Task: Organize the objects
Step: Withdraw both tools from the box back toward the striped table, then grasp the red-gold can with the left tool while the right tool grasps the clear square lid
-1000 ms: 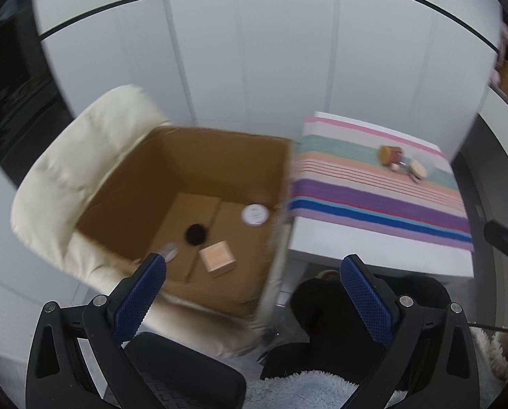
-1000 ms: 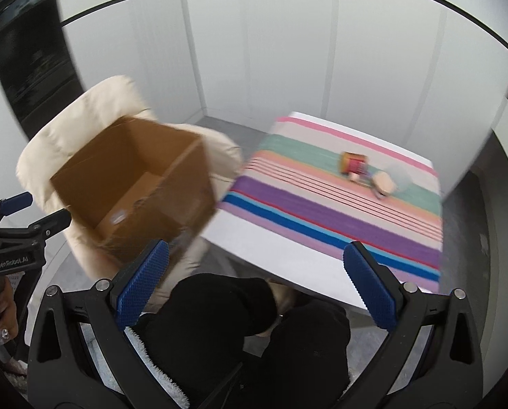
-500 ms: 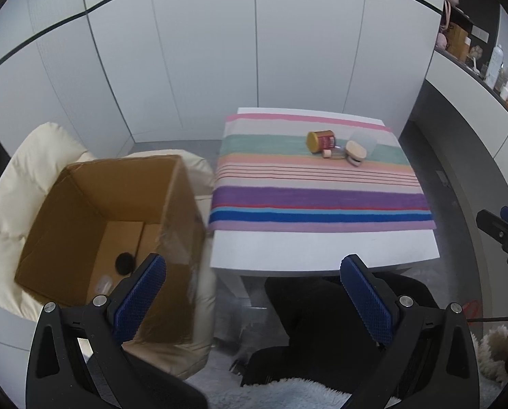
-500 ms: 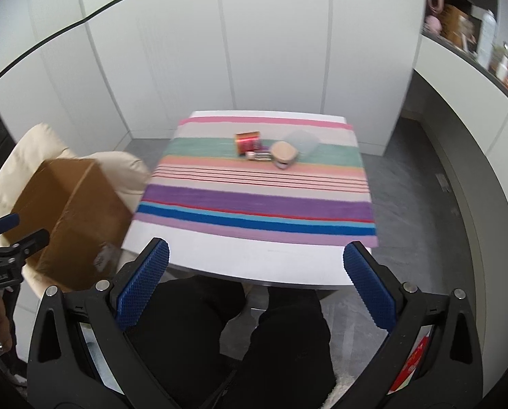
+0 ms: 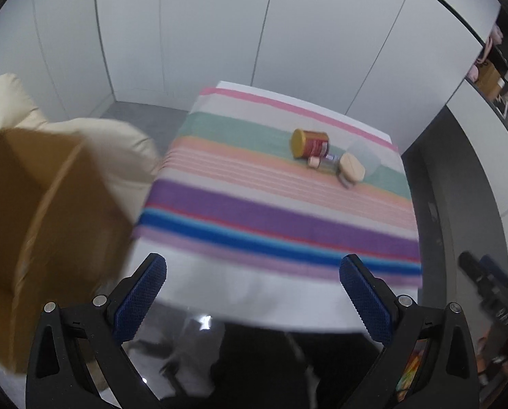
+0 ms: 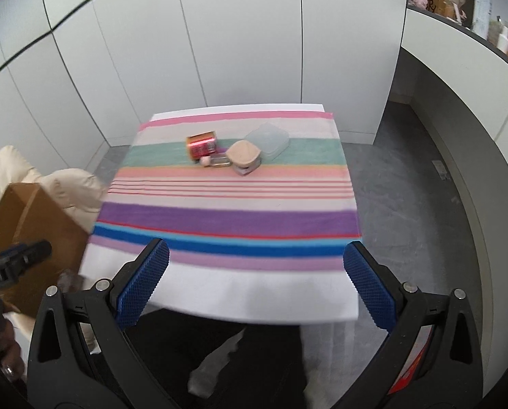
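A red can with a yellow lid (image 5: 311,144) (image 6: 202,145) lies on its side on the striped tablecloth (image 5: 281,211) (image 6: 226,218), at the far side. Next to it lie a small glass bottle (image 6: 218,161), a beige compact (image 5: 352,167) (image 6: 244,153) and a clear plastic box (image 6: 268,139). A cardboard box (image 5: 42,225) (image 6: 32,225) sits on a cream chair at the left. My left gripper (image 5: 252,293) is open and empty over the table's near edge. My right gripper (image 6: 255,276) is open and empty there too.
The cream padded chair (image 5: 83,143) (image 6: 49,184) stands left of the table. White cabinet doors (image 6: 236,41) run behind it. A counter with shelves of items (image 6: 465,3) runs along the right. My legs in black are under the near edge.
Both views have swung right, from the cardboard box to the striped table. The objects on the cloth are now nearer. Both grippers stay open.
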Available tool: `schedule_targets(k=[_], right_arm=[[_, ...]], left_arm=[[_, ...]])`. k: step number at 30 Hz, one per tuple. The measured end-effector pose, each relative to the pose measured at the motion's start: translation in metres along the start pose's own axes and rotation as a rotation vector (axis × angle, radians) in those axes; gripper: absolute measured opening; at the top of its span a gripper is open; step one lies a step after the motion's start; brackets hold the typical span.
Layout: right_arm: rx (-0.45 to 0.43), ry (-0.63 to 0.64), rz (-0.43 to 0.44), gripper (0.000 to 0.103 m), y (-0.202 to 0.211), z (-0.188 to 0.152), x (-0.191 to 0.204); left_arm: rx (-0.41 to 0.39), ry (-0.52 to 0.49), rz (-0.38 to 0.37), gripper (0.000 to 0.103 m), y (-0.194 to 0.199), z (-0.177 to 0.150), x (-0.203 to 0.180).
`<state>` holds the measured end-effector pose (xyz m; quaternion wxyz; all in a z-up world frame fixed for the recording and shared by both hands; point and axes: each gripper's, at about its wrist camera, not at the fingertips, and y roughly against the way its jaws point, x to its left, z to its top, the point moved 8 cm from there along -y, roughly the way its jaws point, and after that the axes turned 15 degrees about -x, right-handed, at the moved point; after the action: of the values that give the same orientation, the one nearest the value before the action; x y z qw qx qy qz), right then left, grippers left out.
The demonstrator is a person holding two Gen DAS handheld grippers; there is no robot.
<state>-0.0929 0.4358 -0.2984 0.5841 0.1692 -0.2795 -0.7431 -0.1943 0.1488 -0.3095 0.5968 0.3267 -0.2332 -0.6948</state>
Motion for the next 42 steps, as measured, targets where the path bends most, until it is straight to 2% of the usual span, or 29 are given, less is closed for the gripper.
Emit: schedule_targets(k=[8, 11, 16, 22, 25, 29, 30, 31, 32, 35, 36, 37, 39, 42], right_arm=[[0.011, 0.008, -0.008, 0.103, -0.147, 0.013, -0.054], [0.031, 0.032, 0.016, 0.103, -0.201, 0.014, -0.068], [0.022, 0.174, 0.101, 0.103, -0.270, 0.017, -0.061], [-0.004, 0.330, 0.186, 0.103, -0.318, 0.021, -0.033], [-0.017, 0.379, 0.222, 0.103, -0.330, 0.022, -0.018], [-0.029, 0.427, 0.262, 0.103, -0.341, 0.024, 0.003], [-0.033, 0.434, 0.261, 0.103, -0.343, 0.025, 0.007], [-0.038, 0.439, 0.268, 0.102, -0.344, 0.027, 0.012], [-0.039, 0.446, 0.271, 0.097, -0.346, 0.028, 0.018], [-0.037, 0.443, 0.245, 0.091, -0.349, 0.030, 0.025], [-0.051, 0.430, 0.212, 0.089, -0.352, 0.033, 0.021], [-0.067, 0.397, 0.148, 0.087, -0.352, 0.036, 0.016], [-0.064, 0.338, 0.123, 0.087, -0.350, 0.037, 0.014], [-0.048, 0.258, 0.073, 0.087, -0.345, 0.038, 0.008]], left_arm=[[0.066, 0.027, -0.071, 0.102, -0.122, 0.049, -0.069], [0.101, 0.016, -0.061, 0.102, -0.178, 0.057, -0.089], [0.152, 0.025, -0.024, 0.102, -0.258, 0.062, -0.107], [0.174, 0.041, 0.034, 0.102, -0.314, 0.066, -0.104], [0.177, 0.043, 0.051, 0.098, -0.326, 0.064, -0.099], [0.180, 0.047, 0.030, 0.087, -0.333, 0.059, -0.096], [0.166, 0.029, 0.030, 0.083, -0.332, 0.060, -0.097], [0.166, 0.017, 0.027, 0.075, -0.332, 0.060, -0.098], [0.164, -0.003, 0.036, 0.071, -0.333, 0.060, -0.098], [0.154, -0.025, 0.042, 0.064, -0.332, 0.062, -0.096], [0.152, -0.031, 0.046, 0.064, -0.331, 0.063, -0.095], [0.153, -0.043, 0.059, 0.063, -0.329, 0.063, -0.094], [0.142, -0.057, 0.087, 0.063, -0.325, 0.064, -0.090], [0.125, -0.074, 0.086, 0.063, -0.317, 0.066, -0.089]])
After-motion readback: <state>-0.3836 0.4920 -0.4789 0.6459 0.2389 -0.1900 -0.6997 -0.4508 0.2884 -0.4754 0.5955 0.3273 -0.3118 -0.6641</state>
